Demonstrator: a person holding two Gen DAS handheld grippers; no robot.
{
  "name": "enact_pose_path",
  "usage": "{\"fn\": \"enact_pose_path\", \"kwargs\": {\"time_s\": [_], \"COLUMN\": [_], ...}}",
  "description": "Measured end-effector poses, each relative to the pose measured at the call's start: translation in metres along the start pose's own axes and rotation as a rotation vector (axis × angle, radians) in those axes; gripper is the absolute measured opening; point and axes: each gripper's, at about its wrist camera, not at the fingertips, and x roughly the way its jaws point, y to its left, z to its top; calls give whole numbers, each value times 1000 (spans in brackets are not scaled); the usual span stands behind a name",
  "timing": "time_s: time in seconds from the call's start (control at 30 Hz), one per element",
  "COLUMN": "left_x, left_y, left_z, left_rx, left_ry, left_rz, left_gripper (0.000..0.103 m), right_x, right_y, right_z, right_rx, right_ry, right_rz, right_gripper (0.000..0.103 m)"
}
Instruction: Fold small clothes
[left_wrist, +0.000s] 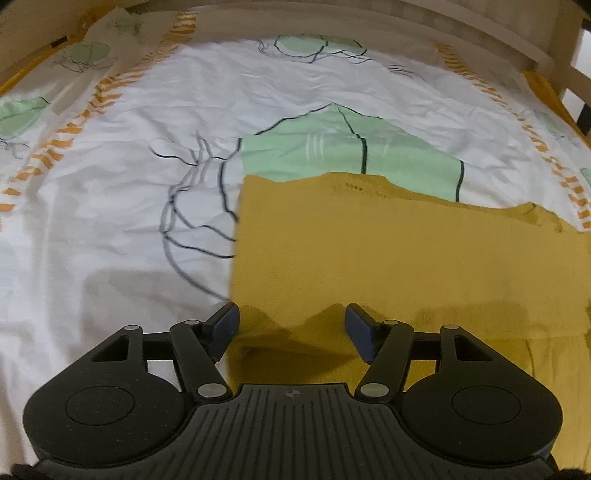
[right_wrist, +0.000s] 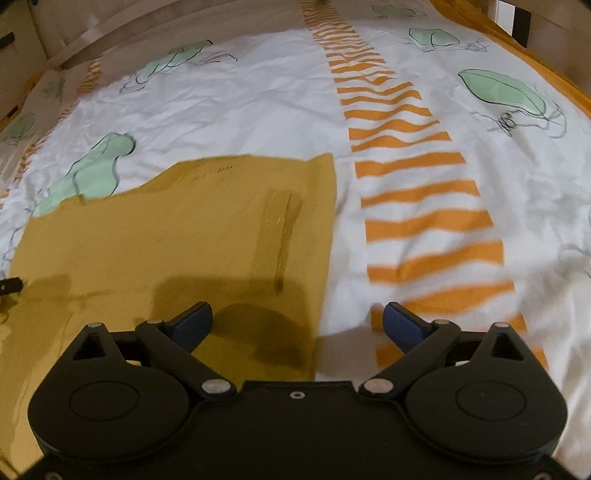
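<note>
A mustard-yellow garment (left_wrist: 388, 251) lies flat on the bed, folded into a rough rectangle with a straight left edge. My left gripper (left_wrist: 291, 325) hovers open over its near left corner, blue pads apart, nothing between them. In the right wrist view the same garment (right_wrist: 177, 236) fills the left half, its right edge running down the middle. My right gripper (right_wrist: 297, 325) stands open astride that right edge, left finger over the cloth, right finger over the sheet, holding nothing. A faint shiny strip (right_wrist: 277, 236) marks the fabric.
The bed is covered by a white sheet (left_wrist: 129, 155) printed with green shapes, dark scribbles and orange striped bands (right_wrist: 417, 192). A wooden bed frame (left_wrist: 424, 29) runs along the far side. A small dark object (right_wrist: 11, 286) pokes in at the left edge.
</note>
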Motion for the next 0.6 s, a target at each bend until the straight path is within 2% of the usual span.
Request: {"fn": "enact_pose_path", "kwargs": {"time_s": [0.13,0.27,0.4,0.6], "left_x": [-22,-54,-90,-127], "left_y": [13,28,36,45], "left_z": [-10,-23,-44,-88], "left_rx": [-20,-71,-70,-64], "left_ry": [-23,-68,-114,-91], "left_rz": [3,-12,-16,-49], "left_gripper": [55,55,55,55], "right_x": [-26,-56,-89,-125], "right_y": [3,6,9,10], "right_z": [-21,-42,-65,-103], "right_rx": [35,80,93,90], "right_ry": [10,7,-7,-11], "right_rz": [35,76,109,123], "right_gripper": [99,99,99,99]}}
